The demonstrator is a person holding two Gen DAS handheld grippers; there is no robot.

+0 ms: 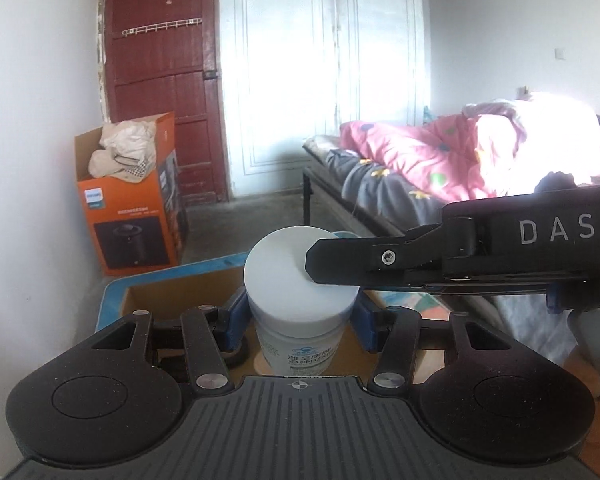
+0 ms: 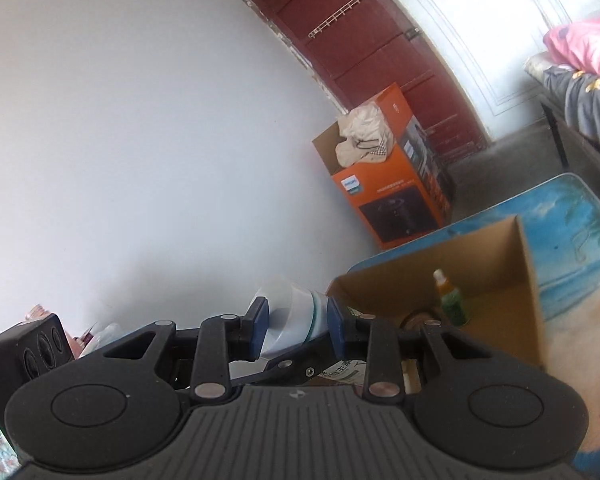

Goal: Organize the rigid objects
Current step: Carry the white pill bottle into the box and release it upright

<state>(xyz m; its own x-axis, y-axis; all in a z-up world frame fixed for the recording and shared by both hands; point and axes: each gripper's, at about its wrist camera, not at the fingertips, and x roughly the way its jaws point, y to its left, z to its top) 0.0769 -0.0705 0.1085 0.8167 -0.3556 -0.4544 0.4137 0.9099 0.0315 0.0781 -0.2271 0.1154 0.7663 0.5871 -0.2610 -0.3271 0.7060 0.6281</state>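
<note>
A white jar (image 1: 300, 344) with a wide white lid (image 1: 284, 272) and a green-printed label stands upright between the blue pads of my left gripper (image 1: 300, 320), which is shut on its body. My right gripper reaches in from the right, one black finger (image 1: 340, 260) lying across the lid's top. In the right wrist view the lid (image 2: 284, 312) sits clamped between the blue pads of my right gripper (image 2: 298, 320). Below the jar is an open cardboard box (image 2: 528, 280) holding a small green dropper bottle (image 2: 454, 306).
The box rests on a table with a blue beach print (image 2: 580, 232). An orange appliance carton (image 1: 132, 216) stuffed with cloth stands on the floor by the dark red door (image 1: 160, 80). A bed with a pink quilt (image 1: 460, 152) lies to the right.
</note>
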